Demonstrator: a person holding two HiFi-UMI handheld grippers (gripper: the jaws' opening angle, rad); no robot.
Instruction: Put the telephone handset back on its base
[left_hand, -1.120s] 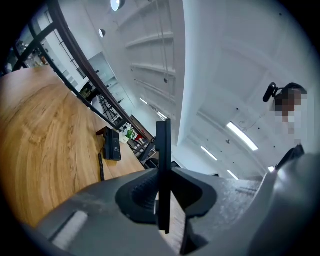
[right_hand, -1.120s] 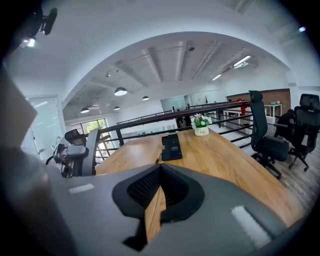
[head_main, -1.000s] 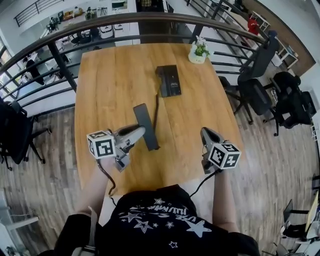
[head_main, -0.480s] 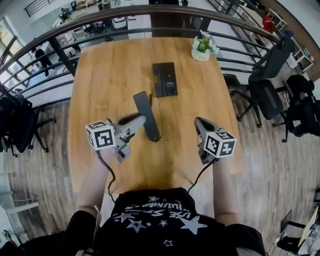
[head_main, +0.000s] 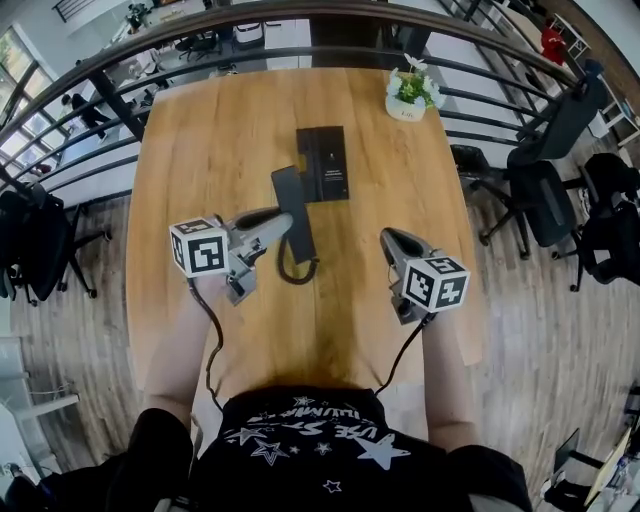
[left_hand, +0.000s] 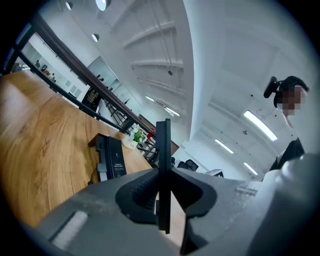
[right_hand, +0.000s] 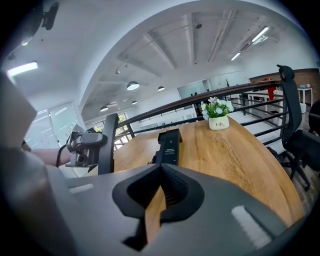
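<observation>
Beyond the far edge of the wooden table (head_main: 200, 130) a dark railing (head_main: 200, 25) is curving round, and a potted plant (head_main: 410, 95) is sitting near the far right corner. I am gripping the black telephone handset (head_main: 295, 215) with my left gripper (head_main: 280, 224). Its jaws are clamping the handset's flat faces around the middle of its length. In the left gripper view it is showing edge-on as a thin dark bar between the pads.

I am holding it there so that both ends are staying free to drop into the cradle. The handset's long axis is running from my side of the table toward the far edge, leaning a little left. Its far end is reaching close to the near left corner of the telephone base (head_main: 323, 163), which is lying flat around the middle of the table, nearer the far edge. From the right gripper view that far end seems to be pitching upward, off the wood. The cord (head_main: 290, 272) is looping on the table below the near end.

My right gripper (head_main: 393, 243) is hovering well apart toward the right edge. Its jaws are meeting at the tips with nothing between them, so it is keeping out of the way.
</observation>
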